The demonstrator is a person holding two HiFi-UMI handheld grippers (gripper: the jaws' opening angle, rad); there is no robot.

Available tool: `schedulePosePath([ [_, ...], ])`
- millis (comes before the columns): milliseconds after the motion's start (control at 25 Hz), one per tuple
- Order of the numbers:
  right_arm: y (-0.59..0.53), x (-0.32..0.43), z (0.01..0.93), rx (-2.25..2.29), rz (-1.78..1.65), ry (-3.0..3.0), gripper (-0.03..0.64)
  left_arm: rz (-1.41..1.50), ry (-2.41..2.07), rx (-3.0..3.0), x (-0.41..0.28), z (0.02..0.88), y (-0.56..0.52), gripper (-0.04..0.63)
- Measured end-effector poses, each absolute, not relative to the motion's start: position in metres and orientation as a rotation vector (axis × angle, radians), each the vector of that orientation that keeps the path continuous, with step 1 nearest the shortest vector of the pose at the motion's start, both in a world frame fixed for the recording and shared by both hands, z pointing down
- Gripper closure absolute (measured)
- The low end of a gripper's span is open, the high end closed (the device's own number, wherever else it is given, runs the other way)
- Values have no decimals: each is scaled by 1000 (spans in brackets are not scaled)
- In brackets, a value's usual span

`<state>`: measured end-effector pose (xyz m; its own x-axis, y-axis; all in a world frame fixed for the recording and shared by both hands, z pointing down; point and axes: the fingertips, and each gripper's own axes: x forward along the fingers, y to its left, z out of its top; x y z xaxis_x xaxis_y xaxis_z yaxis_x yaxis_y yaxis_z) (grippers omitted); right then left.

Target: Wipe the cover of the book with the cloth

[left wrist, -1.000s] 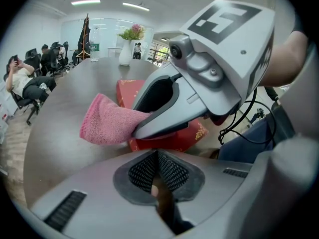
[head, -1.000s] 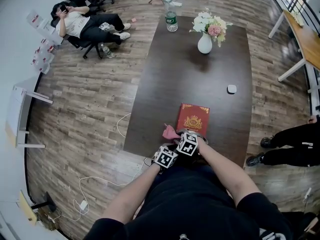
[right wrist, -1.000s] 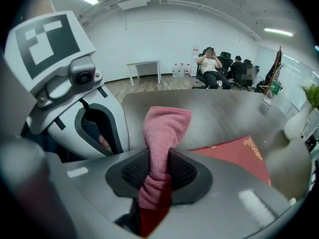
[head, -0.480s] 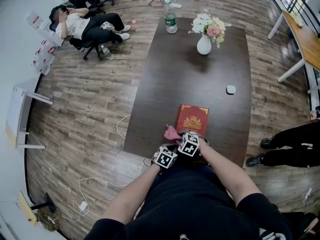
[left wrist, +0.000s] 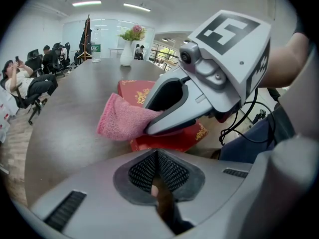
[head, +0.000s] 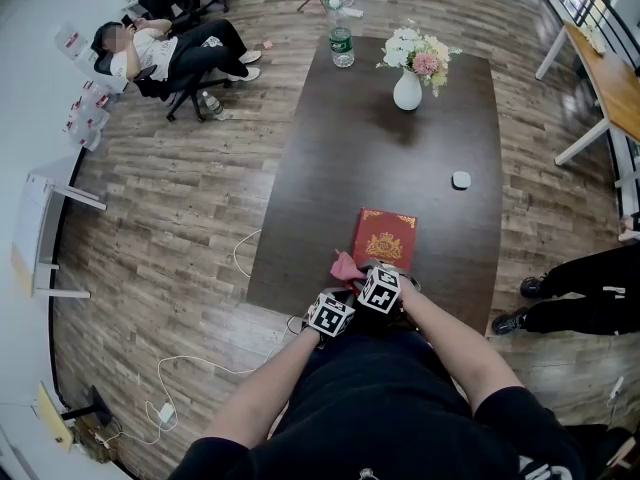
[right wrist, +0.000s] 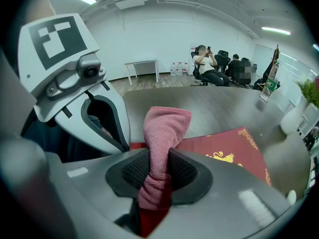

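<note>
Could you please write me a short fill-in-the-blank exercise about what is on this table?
1. The right gripper is shut on a ____ cloth.
2. The book on the table has a ____ cover.
3. The white vase holds ____.
Missing words: pink; red; flowers.

Rough terry cloth (right wrist: 164,128), smooth wood table (head: 380,148)

A black short-sleeved top (head: 400,408) is worn. The left gripper (left wrist: 158,176) and right gripper (right wrist: 155,176) are moulded in grey, padded with black mesh, and each is topped by a white cube (head: 379,290) printed with black squares.
</note>
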<state>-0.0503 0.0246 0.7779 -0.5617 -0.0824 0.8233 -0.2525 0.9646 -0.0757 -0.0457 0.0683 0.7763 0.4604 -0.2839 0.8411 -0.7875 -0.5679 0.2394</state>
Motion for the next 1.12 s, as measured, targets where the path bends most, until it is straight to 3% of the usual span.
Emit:
schedulePosePath([
  [1120,29,-18,779,250,239,-2135,506,1047,-890,2079,-46,777,69,600],
])
